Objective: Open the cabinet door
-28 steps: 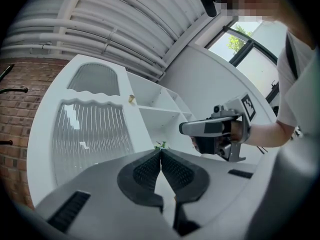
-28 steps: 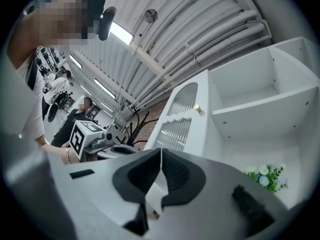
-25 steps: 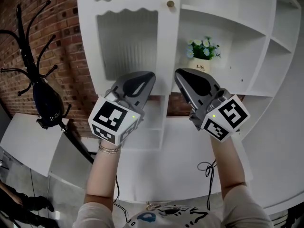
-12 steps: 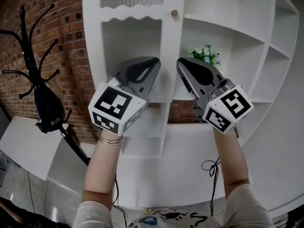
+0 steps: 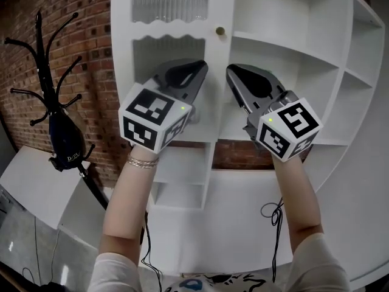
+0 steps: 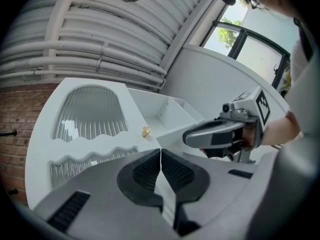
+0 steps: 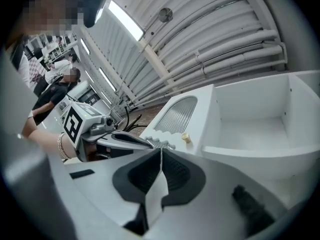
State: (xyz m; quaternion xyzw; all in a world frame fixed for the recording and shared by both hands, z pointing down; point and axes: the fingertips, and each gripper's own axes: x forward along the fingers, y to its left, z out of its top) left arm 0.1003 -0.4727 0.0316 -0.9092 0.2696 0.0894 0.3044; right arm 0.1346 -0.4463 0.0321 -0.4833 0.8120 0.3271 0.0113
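Both of your grippers are raised in front of the white cabinet door (image 5: 176, 29), side by side and apart from it. The left gripper (image 5: 199, 70) has its jaws pressed together with nothing between them, and the right gripper (image 5: 233, 73) is the same, its pads meeting on empty air.

In the head view the door's small brass knob (image 5: 220, 31) sits at twelve o'clock from the gap between the two tips: one o'clock from the left tip, eleven o'clock from the right. Neither gripper touches it. The door is closed, with ribbed glass panels and scalloped white rails.

At nine o'clock from your left gripper, a black coat stand (image 5: 48, 90) holds a dark bag (image 5: 65, 142). The bag carries pale lettering that is too small to read. The only other print is the square black-and-white markers on the gripper cubes.

The left gripper view puts the knob (image 6: 146, 131) at eleven o'clock just above the closed tips (image 6: 160, 151). It alone shows the right gripper (image 6: 225, 134) from the side, ceiling pipes and a window.

The right gripper view has the knob (image 7: 185, 138) at one o'clock from its tips (image 7: 160, 151). It alone shows a bracelet (image 7: 61, 145) on your left wrist and people sitting far behind.
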